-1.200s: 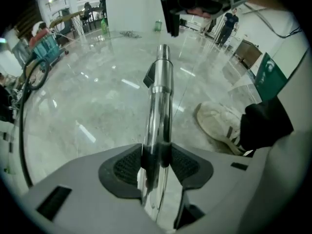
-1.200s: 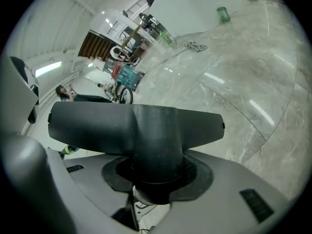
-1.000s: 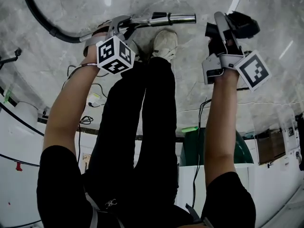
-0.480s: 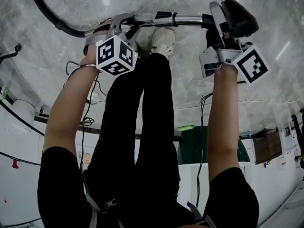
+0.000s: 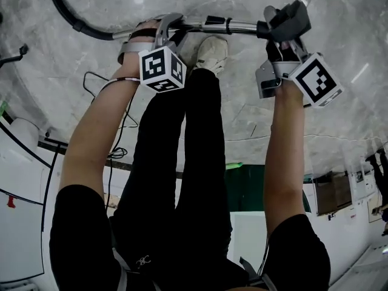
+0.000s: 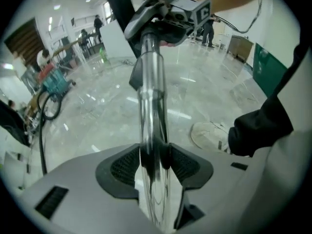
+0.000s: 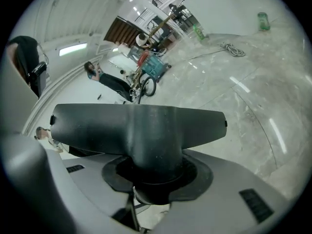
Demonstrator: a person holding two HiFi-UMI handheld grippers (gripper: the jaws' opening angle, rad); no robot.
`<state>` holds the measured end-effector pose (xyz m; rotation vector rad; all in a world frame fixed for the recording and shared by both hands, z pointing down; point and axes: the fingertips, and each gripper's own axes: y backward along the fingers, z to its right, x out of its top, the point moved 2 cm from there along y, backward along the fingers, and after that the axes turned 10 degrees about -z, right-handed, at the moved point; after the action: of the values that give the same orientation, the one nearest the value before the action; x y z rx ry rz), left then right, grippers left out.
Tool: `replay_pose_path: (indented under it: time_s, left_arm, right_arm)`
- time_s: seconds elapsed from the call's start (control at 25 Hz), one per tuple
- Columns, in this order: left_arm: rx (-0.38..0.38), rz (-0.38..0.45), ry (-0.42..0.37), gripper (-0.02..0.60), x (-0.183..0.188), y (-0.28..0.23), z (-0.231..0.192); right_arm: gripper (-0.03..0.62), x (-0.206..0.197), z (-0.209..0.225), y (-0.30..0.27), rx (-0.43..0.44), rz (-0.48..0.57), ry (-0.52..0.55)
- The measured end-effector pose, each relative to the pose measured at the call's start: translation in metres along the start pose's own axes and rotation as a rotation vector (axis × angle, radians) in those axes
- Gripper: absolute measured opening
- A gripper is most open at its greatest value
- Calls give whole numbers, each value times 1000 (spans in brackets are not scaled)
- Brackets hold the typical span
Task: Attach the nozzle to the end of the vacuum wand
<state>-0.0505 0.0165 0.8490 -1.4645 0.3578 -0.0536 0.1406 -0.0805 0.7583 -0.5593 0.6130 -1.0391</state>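
The chrome vacuum wand (image 5: 230,25) lies level above the marble floor, and my left gripper (image 5: 168,30) is shut on it near its hose end. In the left gripper view the wand (image 6: 151,82) runs straight out from between the pads (image 6: 187,164) of the left gripper (image 6: 153,165). My right gripper (image 5: 280,34) is shut on the neck of the black T-shaped nozzle (image 5: 290,17). The nozzle's socket meets the wand's free end; how deep it sits is hidden. In the right gripper view the nozzle (image 7: 141,126) fills the space above my right gripper (image 7: 153,179).
A black hose (image 5: 73,20) curves away from the wand at the upper left. The person's legs and a white shoe (image 5: 212,50) stand under the wand. Cables (image 5: 115,153) trail over the floor at the left. A dark green panel (image 5: 242,190) stands lower down.
The right gripper has rolled and carried the nozzle leftward from a gap beside the wand's tip to touching it. Both hands have risen a little.
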Motion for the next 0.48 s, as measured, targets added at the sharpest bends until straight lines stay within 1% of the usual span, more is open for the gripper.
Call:
replay_pose_path:
  time_s: [0.04, 0.12, 0.2, 0.24, 0.28, 0.32, 0.36, 0.4, 0.48]
  left_arm:
    - [31, 24, -16, 179, 6, 1, 2]
    - [40, 59, -24, 181, 18, 1, 5]
    - [14, 49, -35, 179, 23, -5, 9]
    - [-5, 37, -38, 147, 23, -9, 12]
    - [-28, 30, -36, 135, 24, -11, 15]
    - [-57, 31, -32, 135, 25, -11, 18]
    - [-96, 37, -30, 135, 25, -8, 20]
    - [-145, 46, -29, 135, 27, -5, 22]
    - [-267, 76, -28, 135, 31, 3, 25]
  right_arm:
    - [169, -4, 0, -1, -8, -1, -44]
    - [169, -15, 0, -6, -47, -12, -127]
    - [169, -29, 0, -9, -108, -30, -196]
    - [169, -34, 0, -9, -140, -40, -222]
    - [169, -38, 1, -9, -161, -49, -238]
    - [169, -39, 2, -8, -158, -56, -244]
    - [169, -38, 1, -8, -122, -57, -240]
    - [169, -36, -1, -8, -58, -52, -220]
    - [155, -29, -8, -6, 93, -39, -128]
